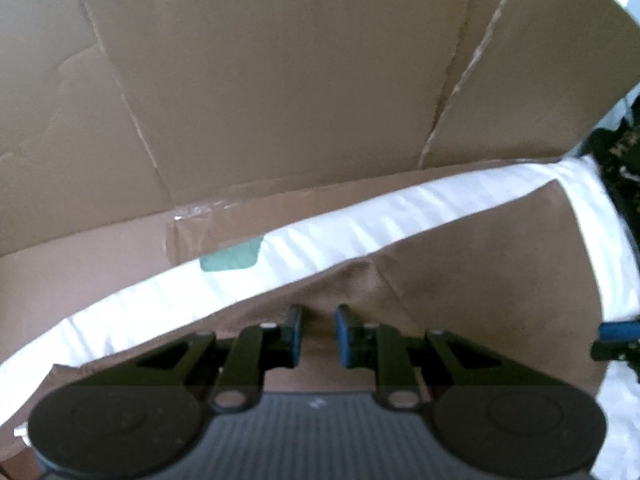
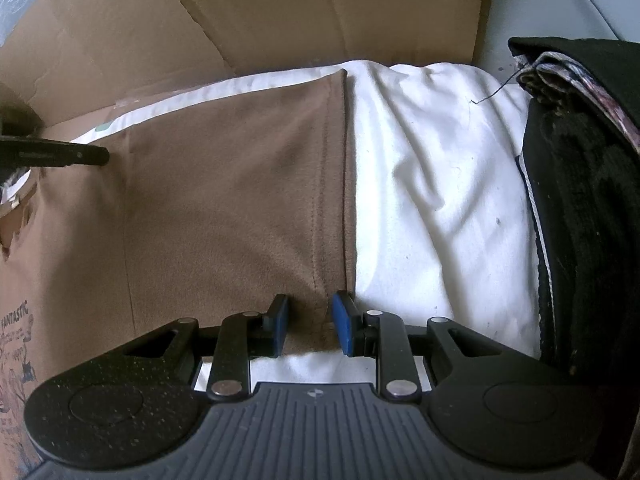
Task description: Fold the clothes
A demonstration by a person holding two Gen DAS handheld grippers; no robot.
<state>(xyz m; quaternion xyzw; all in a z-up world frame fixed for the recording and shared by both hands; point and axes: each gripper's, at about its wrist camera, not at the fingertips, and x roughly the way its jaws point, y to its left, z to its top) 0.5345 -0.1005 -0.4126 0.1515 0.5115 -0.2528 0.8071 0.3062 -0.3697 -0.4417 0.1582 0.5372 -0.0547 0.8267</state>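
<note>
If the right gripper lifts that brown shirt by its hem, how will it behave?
Likely floppy: the brown shirt lies flat with soft creases on the white sheet. Probably light, being thin fabric with a single stitched hem. It should drape from the right gripper and may drag across the sheet.

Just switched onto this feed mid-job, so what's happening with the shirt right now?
A person is folding a brown T-shirt on white bedding. The right gripper has the shirt's hemmed corner between its pads. The left gripper sits over the brown fabric, jaws slightly apart. Cardboard stands behind.

Left tongs (image 1: 318, 336) parted over brown garment (image 1: 460, 280).
</note>
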